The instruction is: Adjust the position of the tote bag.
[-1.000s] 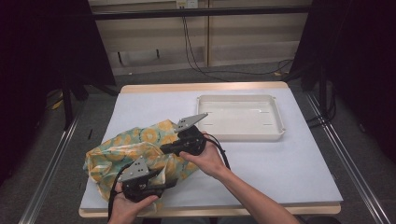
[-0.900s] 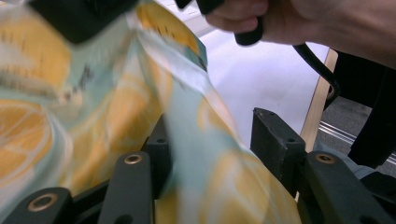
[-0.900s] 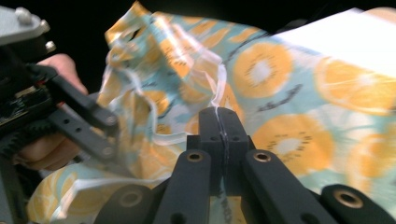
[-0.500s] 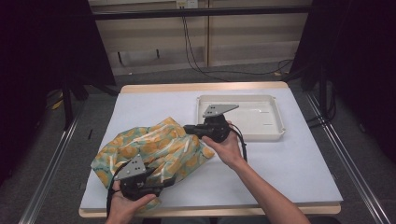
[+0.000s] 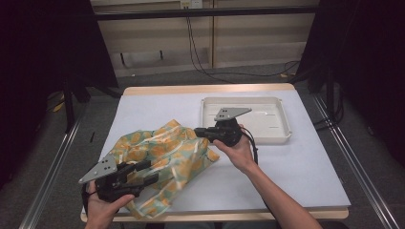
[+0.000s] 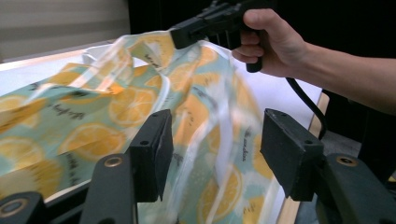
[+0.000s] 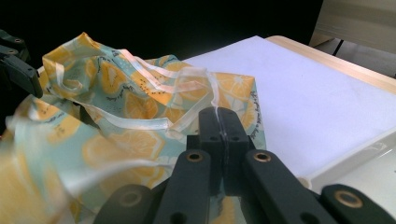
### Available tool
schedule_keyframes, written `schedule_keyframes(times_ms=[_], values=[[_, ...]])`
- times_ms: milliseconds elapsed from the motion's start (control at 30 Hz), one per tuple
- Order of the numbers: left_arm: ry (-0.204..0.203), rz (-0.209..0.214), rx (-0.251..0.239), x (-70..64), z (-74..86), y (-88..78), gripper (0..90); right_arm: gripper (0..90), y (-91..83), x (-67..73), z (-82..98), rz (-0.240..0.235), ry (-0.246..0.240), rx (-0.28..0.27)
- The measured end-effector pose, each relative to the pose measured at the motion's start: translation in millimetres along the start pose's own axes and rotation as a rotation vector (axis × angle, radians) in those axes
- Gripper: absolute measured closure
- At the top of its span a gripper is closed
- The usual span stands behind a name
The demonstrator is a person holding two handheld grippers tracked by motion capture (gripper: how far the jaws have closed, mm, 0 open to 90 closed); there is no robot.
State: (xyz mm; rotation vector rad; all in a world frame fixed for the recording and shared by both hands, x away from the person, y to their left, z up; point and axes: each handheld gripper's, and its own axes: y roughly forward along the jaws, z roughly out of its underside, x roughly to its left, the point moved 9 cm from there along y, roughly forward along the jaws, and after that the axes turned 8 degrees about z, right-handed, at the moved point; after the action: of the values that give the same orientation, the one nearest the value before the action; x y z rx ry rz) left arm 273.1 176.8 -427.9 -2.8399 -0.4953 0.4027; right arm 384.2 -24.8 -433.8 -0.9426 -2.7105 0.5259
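The right gripper [image 7: 219,122] is clamping the bag's [image 5: 162,157] edge (pinch clear in its own view); the left gripper [image 6: 215,154] is gaping, jaws having just been opening, bag between them unpinched near the table's [image 5: 296,171] front-left corner.

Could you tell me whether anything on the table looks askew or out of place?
The lemon-print bag lies crumpled, its near corner hanging over the table's front edge. The right tool pinches its rim; the left tool's jaws, just opening, stand apart around it. The white tray sits square.
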Motion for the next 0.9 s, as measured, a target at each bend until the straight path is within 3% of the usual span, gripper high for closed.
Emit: schedule_keyframes(times_ms=[33, 167, 233, 300, 400, 433, 633, 667, 800, 900], values=[[-0.006, -0.025, -0.004, 5.4, -0.6, -6.2, 49.4, 89.5, -1.0, -1.0, 0.4, 0.004, 0.002, -0.005], [-0.021, -0.032, -0.028, 13.6, -1.2, -15.1, 56.5, 89.2, -3.0, 0.4, 2.0, -0.007, -0.01, 0.003], [-0.024, -0.115, 0.011, 31.9, 8.3, -21.4, 61.5, 87.0, -5.8, 5.8, 3.4, -0.019, -0.03, 0.012], [-0.037, -0.128, 0.028, 41.8, 16.9, -23.4, 62.0, 82.0, -7.4, 9.0, 3.1, -0.023, -0.036, 0.012], [-0.057, -0.159, 0.065, 49.2, 26.0, -24.4, 50.6, 79.9, -9.2, 13.8, 0.4, -0.033, -0.047, 0.007], [-0.06, -0.195, 0.096, 55.8, 34.0, -24.2, 47.9, 75.7, -10.8, 17.9, -4.7, -0.035, -0.051, -0.002], [-0.053, -0.205, 0.134, 66.3, 43.5, -24.0, 41.2, 72.7, -12.3, 28.9, -22.0, -0.051, -0.053, -0.043], [-0.046, -0.217, 0.139, 68.4, 43.7, -23.4, 40.7, 74.6, -11.4, 37.9, -27.7, -0.089, -0.059, -0.055], [-0.04, -0.217, 0.155, 71.3, 45.3, -21.1, 37.1, 72.3, 6.0, 59.0, -20.6, -0.141, -0.105, 0.004], [-0.047, -0.198, 0.16, 72.8, 47.7, -20.5, 33.5, 67.5, 19.3, 66.1, -12.3, -0.155, -0.119, 0.04]])
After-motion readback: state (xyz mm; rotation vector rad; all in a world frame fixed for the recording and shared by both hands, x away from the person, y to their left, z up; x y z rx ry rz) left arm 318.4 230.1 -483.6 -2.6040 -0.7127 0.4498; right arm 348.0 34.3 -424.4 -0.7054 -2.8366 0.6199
